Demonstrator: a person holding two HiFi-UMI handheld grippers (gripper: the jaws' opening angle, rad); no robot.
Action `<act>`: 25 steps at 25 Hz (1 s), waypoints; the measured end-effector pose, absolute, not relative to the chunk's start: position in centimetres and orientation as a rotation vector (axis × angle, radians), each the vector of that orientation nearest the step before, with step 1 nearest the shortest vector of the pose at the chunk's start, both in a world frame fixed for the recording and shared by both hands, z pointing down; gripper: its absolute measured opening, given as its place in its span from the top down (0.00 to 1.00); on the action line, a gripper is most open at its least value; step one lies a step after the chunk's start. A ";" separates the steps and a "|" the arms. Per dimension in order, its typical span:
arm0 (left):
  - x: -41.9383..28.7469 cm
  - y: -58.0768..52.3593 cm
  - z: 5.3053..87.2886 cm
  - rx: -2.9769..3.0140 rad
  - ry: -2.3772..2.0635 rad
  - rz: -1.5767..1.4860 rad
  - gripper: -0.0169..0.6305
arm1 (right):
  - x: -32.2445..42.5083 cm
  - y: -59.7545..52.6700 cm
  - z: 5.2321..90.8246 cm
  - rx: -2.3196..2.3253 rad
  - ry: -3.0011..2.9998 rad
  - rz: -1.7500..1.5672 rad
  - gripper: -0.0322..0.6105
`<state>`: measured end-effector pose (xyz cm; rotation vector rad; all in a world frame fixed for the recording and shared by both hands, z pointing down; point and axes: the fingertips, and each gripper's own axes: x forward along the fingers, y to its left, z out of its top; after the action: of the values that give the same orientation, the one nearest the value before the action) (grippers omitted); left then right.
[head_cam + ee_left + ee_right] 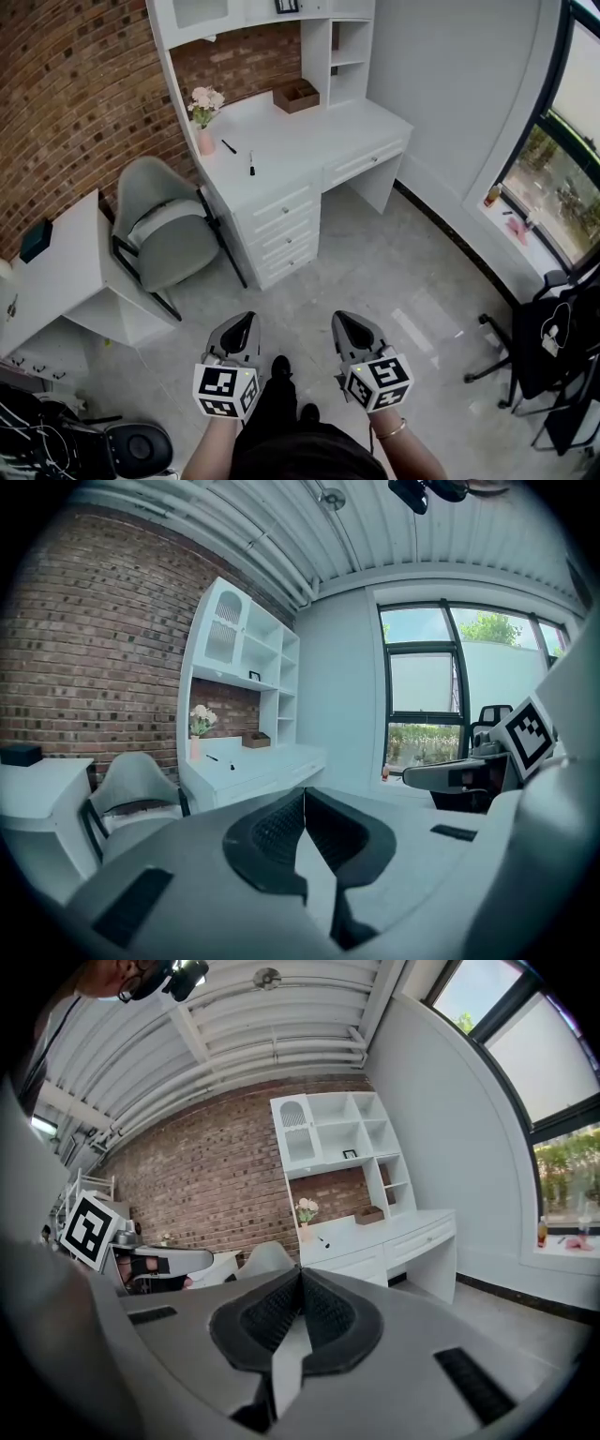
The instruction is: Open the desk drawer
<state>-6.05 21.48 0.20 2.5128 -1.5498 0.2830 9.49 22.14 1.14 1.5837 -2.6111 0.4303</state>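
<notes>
The white desk (300,141) stands against the brick wall, well ahead of me across the grey floor. A stack of closed drawers (278,214) sits under its left part, and a wide closed drawer (367,159) under its right part. My left gripper (241,325) and right gripper (350,323) are held side by side low in the head view, far short of the desk, both shut and empty. The left gripper view shows its pads (281,832) meeting, with the desk (262,766) beyond. In the right gripper view the pads (323,1314) also meet, and the desk (375,1239) lies ahead.
A grey chair (159,225) stands left of the drawers. On the desk are a vase of flowers (203,117), a wooden box (296,96) and two pens (251,167). A white side table (56,272) is at left, a black chair (553,347) at right by the window.
</notes>
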 end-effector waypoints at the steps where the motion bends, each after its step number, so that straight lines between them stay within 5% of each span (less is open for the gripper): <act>1: -6.1 21.0 0.2 2.511 -1.551 0.279 0.96 | 9.6 21.6 1.2 1.586 -2.607 0.430 0.94; 25: -10.4 -3.8 7.7 2.417 -1.426 0.319 0.96 | 6.2 -4.6 8.2 1.584 -2.462 0.545 0.94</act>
<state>-10.39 -3.81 7.72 2.4171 -1.4261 0.3186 6.25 -4.55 8.23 1.5835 -2.4624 0.5453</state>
